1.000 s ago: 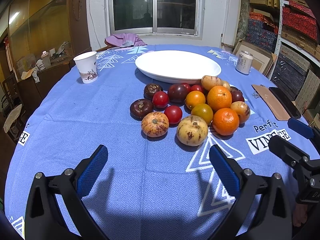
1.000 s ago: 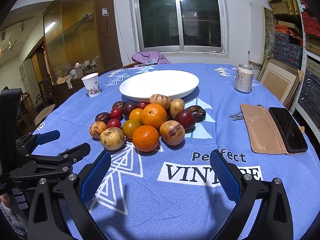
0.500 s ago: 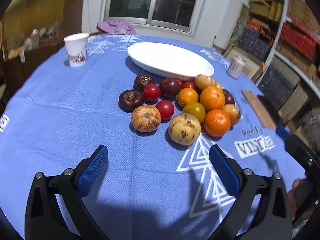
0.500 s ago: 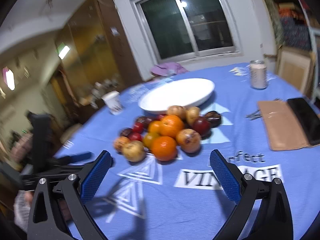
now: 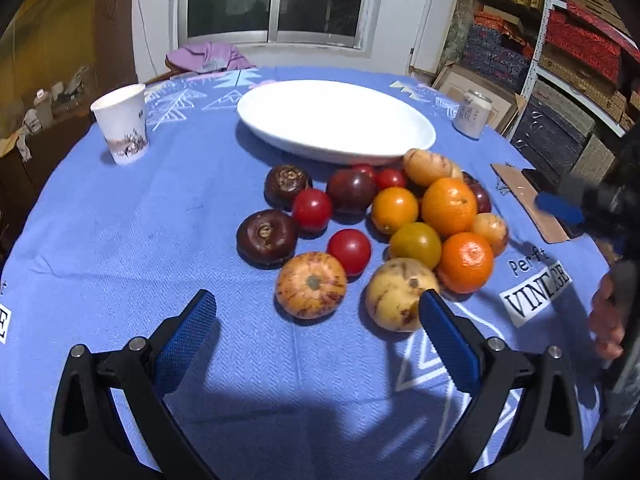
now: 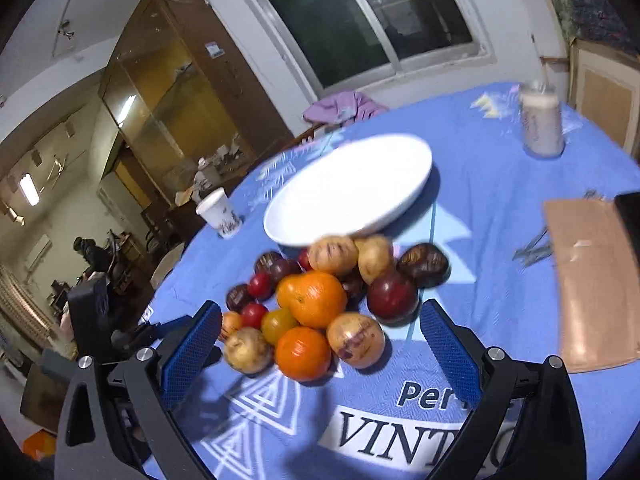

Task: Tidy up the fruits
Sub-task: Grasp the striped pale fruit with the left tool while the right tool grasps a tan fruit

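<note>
A pile of fruit lies on the blue tablecloth: oranges (image 5: pixel 465 262), red tomatoes (image 5: pixel 349 251), dark purple fruits (image 5: pixel 266 238) and yellow speckled melons (image 5: pixel 310 284). An empty white oval dish (image 5: pixel 336 120) stands just behind the pile; it also shows in the right wrist view (image 6: pixel 352 190). My left gripper (image 5: pixel 318 344) is open and empty, just short of the speckled melons. My right gripper (image 6: pixel 320 354) is open and empty, its jaws on either side of the near oranges (image 6: pixel 303 353) and above them. The right gripper shows at the right edge of the left view (image 5: pixel 560 206).
A white paper cup (image 5: pixel 121 124) stands at the far left. A drink can (image 5: pixel 473 113) stands at the far right. A tan wallet (image 6: pixel 592 280) with a black phone and keys lies on the right. The tablecloth carries a printed label (image 6: pixel 420 436).
Both grippers have moved forward toward the fruit pile. The right gripper has tilted and closed in on the near oranges. Both stay open and empty.
</note>
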A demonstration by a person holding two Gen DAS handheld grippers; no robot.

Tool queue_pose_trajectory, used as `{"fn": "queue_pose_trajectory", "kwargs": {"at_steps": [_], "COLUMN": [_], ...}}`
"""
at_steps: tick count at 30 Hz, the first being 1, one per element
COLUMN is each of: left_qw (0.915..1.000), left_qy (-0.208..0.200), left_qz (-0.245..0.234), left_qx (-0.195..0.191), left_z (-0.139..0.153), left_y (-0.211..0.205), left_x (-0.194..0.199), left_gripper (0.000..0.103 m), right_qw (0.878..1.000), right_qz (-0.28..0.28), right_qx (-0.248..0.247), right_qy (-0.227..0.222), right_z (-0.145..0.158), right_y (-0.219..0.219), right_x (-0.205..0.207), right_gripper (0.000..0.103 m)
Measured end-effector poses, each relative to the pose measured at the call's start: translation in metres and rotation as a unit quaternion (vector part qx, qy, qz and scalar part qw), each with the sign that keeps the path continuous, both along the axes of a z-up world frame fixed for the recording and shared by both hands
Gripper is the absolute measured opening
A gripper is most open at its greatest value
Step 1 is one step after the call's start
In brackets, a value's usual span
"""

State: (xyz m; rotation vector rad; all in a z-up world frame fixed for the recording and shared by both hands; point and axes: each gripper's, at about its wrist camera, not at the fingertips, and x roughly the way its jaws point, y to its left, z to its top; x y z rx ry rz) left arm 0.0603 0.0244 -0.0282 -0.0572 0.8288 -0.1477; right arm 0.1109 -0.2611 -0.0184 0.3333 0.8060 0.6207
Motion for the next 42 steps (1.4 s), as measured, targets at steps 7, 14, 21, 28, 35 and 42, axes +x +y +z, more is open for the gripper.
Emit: {"fn": "queue_pose_trajectory", "kwargs": {"at_steps": [7, 14, 21, 28, 35, 42], "left_qw": [0.9996, 0.9962, 0.9960, 0.9959, 0.9940, 0.9950], "left_qy": [-0.016, -0.017, -0.005, 0.022, 0.009, 0.012], "left_qz": [-0.023, -0.082, -0.077, -0.060, -0.076, -0.063], "left_qx": [0.003, -0.026, -0.044, -0.065, -0.079, -0.077], "left_z": [0.000, 0.001, 0.000, -0.006, -0.006, -0.009], "left_y": [-0.002, -0.010, 0.003, 0.018, 0.012, 0.016], "left_x": [0.012, 0.017, 0.024, 0.026, 0.024, 0.023], "left_gripper": [0.099, 0.077, 0.075, 0.067, 0.067, 0.075], "right_qw": [0.996, 0.989, 0.987, 0.985, 0.981, 0.982], "right_qz": [0.027, 0.011, 0.015, 0.015, 0.002, -0.001], "right_qx": [0.042, 0.061, 0.075, 0.082, 0.095, 0.089], "right_qy": [0.079, 0.137, 0.142, 0.153, 0.167, 0.165], "right_z": [-0.024, -0.042, -0.041, -0.045, -0.048, -0.048], "right_y": [0.002, 0.000, 0.001, -0.004, -0.007, -0.007], "right_x": [0.007, 0.012, 0.011, 0.016, 0.022, 0.022], "right_gripper": [0.100, 0.079, 0.079, 0.074, 0.060, 0.055]}}
